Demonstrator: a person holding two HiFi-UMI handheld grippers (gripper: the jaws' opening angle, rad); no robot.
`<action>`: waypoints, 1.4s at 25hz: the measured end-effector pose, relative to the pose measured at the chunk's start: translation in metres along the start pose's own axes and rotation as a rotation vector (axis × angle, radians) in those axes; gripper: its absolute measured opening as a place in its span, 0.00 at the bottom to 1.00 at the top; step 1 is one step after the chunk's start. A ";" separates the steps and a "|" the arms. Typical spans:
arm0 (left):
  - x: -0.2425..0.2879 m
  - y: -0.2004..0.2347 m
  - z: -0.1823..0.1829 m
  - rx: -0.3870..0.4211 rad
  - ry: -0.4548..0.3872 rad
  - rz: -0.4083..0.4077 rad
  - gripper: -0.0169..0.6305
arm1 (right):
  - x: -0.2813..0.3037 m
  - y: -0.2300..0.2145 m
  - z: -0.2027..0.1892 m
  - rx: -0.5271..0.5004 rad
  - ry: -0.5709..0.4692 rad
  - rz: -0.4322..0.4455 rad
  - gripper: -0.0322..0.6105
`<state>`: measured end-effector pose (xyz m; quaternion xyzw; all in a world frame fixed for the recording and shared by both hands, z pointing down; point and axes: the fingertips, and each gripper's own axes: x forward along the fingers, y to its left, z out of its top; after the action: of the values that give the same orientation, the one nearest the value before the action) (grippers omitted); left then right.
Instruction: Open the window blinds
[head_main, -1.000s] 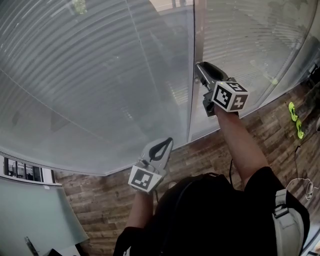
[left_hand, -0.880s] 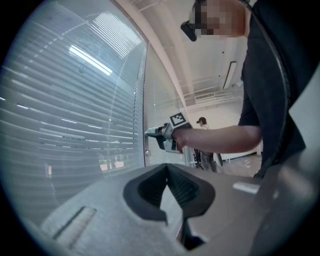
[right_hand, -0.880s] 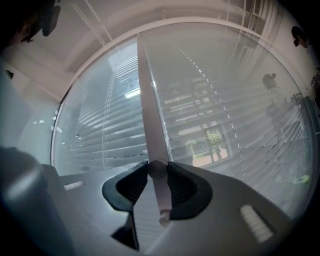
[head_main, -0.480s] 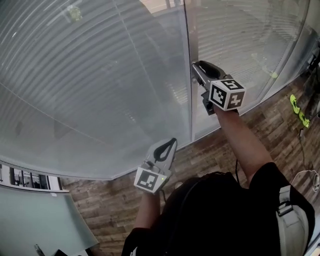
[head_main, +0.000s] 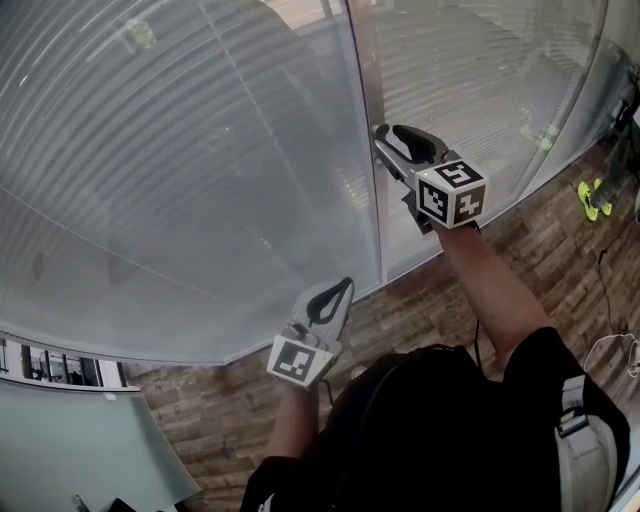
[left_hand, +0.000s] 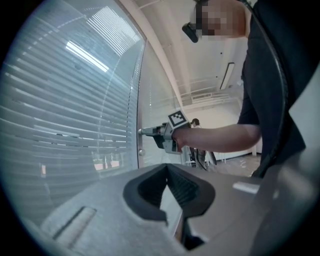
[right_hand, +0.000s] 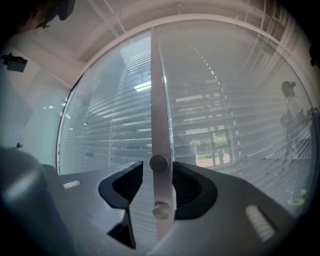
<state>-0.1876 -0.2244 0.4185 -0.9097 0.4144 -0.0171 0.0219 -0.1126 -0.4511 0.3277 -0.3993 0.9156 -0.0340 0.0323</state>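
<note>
Blinds: the blinds (head_main: 180, 150) hang behind the glass across both panes, with the slats close together, much as a second ago.
Post: a metal post (right_hand: 159, 100) stands between the panes and carries two round knobs.
Upper knob: the upper knob (right_hand: 159, 163) sits between the right jaws with a sliver of gap on each side.
Right gripper: the right gripper (right_hand: 157, 166) is at the post as before. Its jaws have just been opening and are spread round the knob, not pinching it.
Left gripper: the left gripper (head_main: 342, 287) is low over the wooden floor (head_main: 450, 290), well apart from the post. Its jaws are pressed together and empty, and it has hardly shifted.
</note>
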 end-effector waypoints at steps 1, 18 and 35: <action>0.001 -0.001 -0.001 -0.001 -0.001 -0.002 0.03 | -0.002 0.001 -0.003 -0.024 0.015 0.008 0.35; 0.023 -0.016 0.011 0.004 -0.046 -0.058 0.03 | -0.003 0.018 0.009 -0.991 0.237 0.005 0.40; 0.006 0.002 0.006 -0.017 -0.032 0.001 0.03 | 0.009 0.018 -0.003 -1.356 0.275 -0.011 0.39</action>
<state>-0.1849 -0.2299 0.4128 -0.9098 0.4146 0.0012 0.0209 -0.1328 -0.4453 0.3292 -0.3279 0.7285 0.4955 -0.3410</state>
